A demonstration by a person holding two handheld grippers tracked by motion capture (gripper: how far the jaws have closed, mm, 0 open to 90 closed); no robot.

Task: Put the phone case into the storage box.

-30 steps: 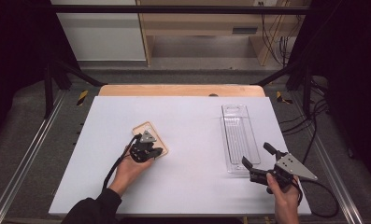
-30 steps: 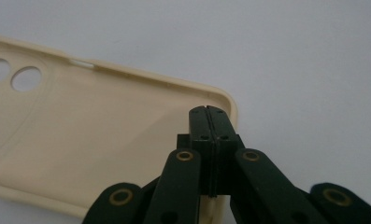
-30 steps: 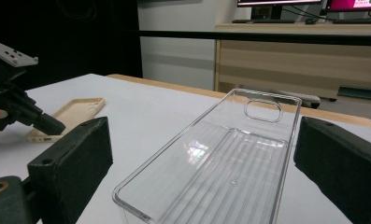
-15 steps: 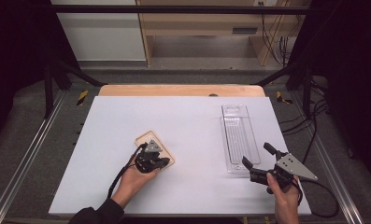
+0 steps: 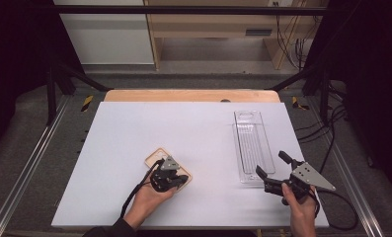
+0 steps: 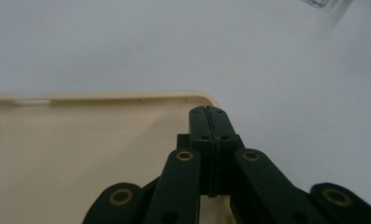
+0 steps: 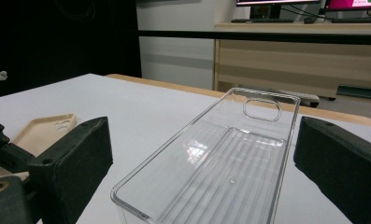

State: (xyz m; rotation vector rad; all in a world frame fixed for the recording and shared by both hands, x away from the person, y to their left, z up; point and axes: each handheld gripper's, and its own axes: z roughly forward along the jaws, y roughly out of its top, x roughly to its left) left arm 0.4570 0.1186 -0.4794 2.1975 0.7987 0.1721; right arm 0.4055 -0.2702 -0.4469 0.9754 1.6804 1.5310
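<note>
Dragging the beige phone case [image 5: 156, 158] across the white bench [image 5: 134, 128], your left tongs [image 5: 179, 180] are pressed together on its near-right corner. Your right tongs [image 5: 271, 169] wait spread by the clear tray [image 5: 253, 143]; next, steer rightward.

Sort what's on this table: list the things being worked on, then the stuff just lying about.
In the job:
- beige phone case, under the shut left gripper
- clear tray, faced by the open right gripper

Lying about:
- cables right of the table
- wooden bench behind
</note>
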